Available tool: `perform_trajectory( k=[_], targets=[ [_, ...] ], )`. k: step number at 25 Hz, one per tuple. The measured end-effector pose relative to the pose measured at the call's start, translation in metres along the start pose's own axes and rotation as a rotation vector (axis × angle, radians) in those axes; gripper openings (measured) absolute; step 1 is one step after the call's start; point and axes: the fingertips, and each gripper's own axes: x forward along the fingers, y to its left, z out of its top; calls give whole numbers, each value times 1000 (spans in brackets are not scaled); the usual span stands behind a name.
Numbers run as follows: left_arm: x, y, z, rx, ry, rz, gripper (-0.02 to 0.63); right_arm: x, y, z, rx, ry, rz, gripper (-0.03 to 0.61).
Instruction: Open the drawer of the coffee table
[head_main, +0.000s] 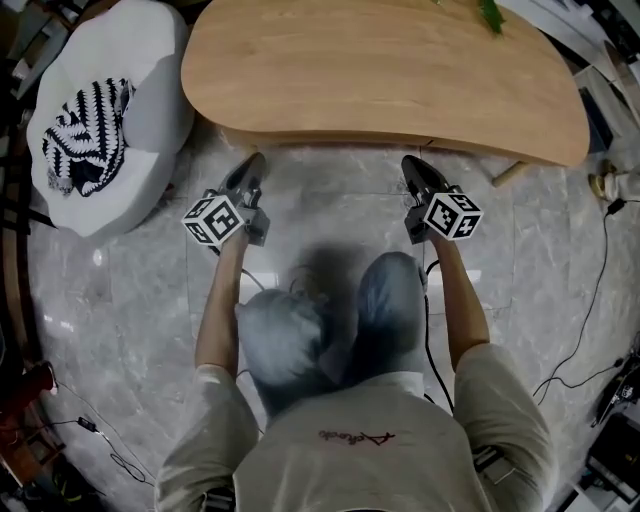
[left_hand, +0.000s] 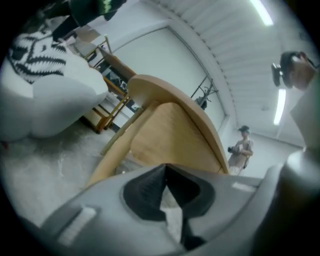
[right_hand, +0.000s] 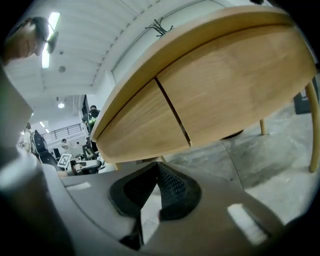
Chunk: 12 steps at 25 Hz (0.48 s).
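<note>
The light wooden coffee table (head_main: 380, 70) stretches across the top of the head view. Its front apron shows two flush drawer fronts (right_hand: 225, 95) split by a thin dark seam (right_hand: 172, 112); I see no handle. My left gripper (head_main: 252, 172) is shut and empty, its tips just short of the table's front edge, left of centre. In its own view the left gripper (left_hand: 166, 172) looks along the apron (left_hand: 167, 135) from the side. My right gripper (head_main: 412, 170) is shut too, holding nothing, tips close below the front edge. The right gripper (right_hand: 157, 170) points up at the drawer fronts.
A white beanbag (head_main: 120, 120) with a black-and-white patterned cloth (head_main: 88, 135) sits left of the table. Marble floor lies under me, with cables (head_main: 590, 310) at the right. My knees (head_main: 330, 320) are between the arms. A person (left_hand: 241, 152) stands far behind the table.
</note>
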Motion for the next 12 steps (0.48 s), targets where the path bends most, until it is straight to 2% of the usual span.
perform_trajectory(
  k=[2, 4, 6, 8, 9, 12],
  targets=[
    [1, 7, 2, -75, -25, -22, -2, 5, -3, -3, 72, -7, 29, 8],
    [3, 12, -1, -93, -16, -31, -2, 8, -5, -5, 134, -19, 51, 9],
    [8, 11, -5, -96, 2, -52, 1, 11, -7, -7, 173, -17, 80, 72],
    [14, 10, -8, -104, 17, -81, 59, 15, -8, -5, 203, -27, 109, 106],
    [17, 10, -9, -110, 25, -93, 108, 17, -9, -2, 218, -41, 123, 117],
    [29, 14, -10, -119, 36, -101, 194, 25, -12, 10, 259, -88, 150, 179]
  ],
)
